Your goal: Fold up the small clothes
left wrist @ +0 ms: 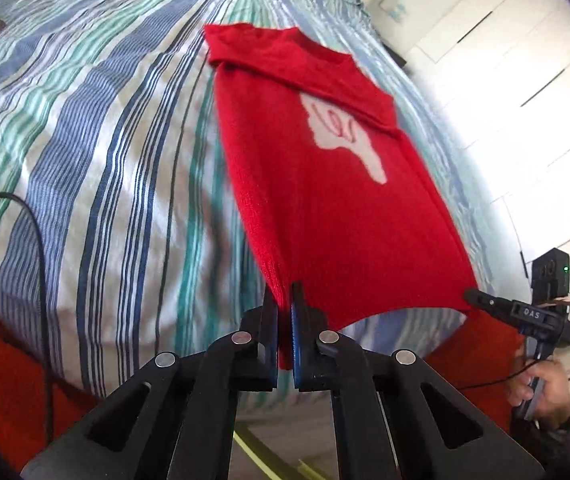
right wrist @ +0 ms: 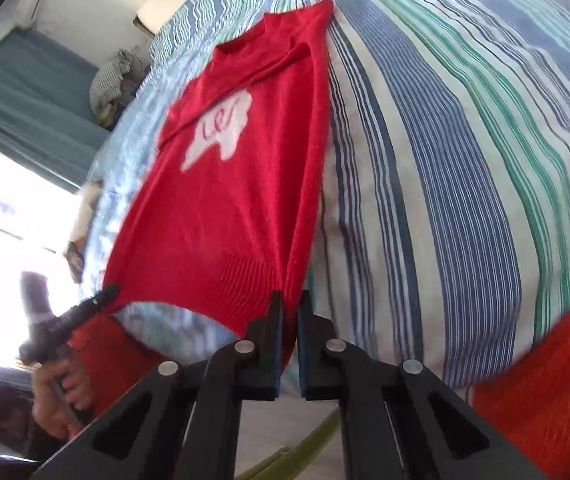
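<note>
Currently the red sweater [left wrist: 325, 200] lies on the striped bed [left wrist: 85, 160], its hem corners pinched by the closed left tool [left wrist: 285, 304] and right tool [right wrist: 291, 308]. Thin knit bites could slip; uneven lifting would skew the fold.

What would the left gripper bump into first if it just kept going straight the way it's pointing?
The left gripper is already shut on the hem of the red sweater, so more of that sweater comes first, with the striped bedcover probably right under it; depth is hard to judge.
</note>
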Tool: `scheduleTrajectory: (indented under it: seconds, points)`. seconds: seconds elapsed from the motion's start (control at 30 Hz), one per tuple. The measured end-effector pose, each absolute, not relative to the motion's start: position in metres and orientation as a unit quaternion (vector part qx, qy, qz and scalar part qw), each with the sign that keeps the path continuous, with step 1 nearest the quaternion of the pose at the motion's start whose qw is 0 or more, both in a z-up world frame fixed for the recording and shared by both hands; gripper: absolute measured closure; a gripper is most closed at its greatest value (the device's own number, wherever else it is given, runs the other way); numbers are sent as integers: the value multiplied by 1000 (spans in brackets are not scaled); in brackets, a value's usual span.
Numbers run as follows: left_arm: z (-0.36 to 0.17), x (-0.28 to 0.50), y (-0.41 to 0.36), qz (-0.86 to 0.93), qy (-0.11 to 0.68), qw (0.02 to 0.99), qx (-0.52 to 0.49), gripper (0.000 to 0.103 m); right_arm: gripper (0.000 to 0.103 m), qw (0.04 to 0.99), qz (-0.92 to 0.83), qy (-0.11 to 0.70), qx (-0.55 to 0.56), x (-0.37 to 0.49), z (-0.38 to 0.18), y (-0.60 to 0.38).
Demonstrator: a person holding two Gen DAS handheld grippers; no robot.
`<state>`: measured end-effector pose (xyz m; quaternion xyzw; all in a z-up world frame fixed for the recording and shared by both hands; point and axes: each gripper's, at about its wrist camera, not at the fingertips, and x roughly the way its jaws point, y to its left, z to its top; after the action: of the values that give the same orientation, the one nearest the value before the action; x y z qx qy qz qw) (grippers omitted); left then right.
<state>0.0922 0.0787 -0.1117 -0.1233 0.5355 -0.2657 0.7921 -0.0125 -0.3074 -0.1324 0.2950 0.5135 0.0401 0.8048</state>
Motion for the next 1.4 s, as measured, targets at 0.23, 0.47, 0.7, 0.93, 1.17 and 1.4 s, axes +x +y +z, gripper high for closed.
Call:
scheduleTrajectory:
  seconds: [0.23,0.47,0.7,0.93,1.17,1.4]
  points:
    - [-89,141,83,-268,492,801,-212,101,97,838,52,422,342,30,-104,-336]
    - [-60,264,41,-262,446,831,-205,100,97,873,41,358,329,158,-70,-368]
    - [-81,396,15,-229,458,832,-211,100,97,860,28,375,344,291,-93,-411]
    - [-134,478,-14,-198,499,826,-172,99,97,840,19,408,357,386,-149,-440]
    - [-147,532,-16,-163,504,829,-183,52,89,830,10,385,403,420,-178,-468]
    - [-112,484,4,-159,442,870,-147,20,44,894,-19,357,271,391,-119,-450]
